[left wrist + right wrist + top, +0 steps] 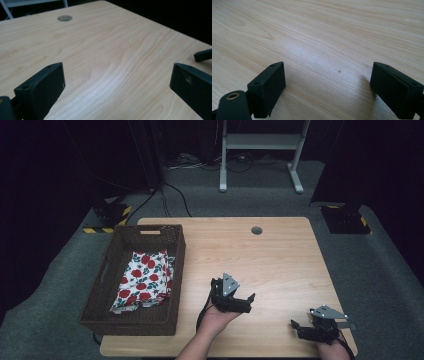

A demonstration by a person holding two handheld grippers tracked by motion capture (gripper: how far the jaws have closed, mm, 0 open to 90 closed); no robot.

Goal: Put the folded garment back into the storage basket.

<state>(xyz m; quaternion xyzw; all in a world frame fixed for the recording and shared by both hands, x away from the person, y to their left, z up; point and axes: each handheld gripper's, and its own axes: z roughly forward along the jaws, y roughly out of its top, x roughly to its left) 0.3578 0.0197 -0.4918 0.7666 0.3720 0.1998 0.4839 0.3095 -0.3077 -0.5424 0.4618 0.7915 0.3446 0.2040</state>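
Floral cloth [142, 281] folded in basket [96, 290], long axis front-to-back, both grippers' fingers spread, empty.

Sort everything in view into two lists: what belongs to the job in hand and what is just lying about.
Part of the job:
- left gripper, open, over bare wood
- right gripper, open, near the front edge
- folded rose-print cloth, lying in the basket
- dark wicker basket
- wooden table

Lying about:
- white frame on the floor
- cables
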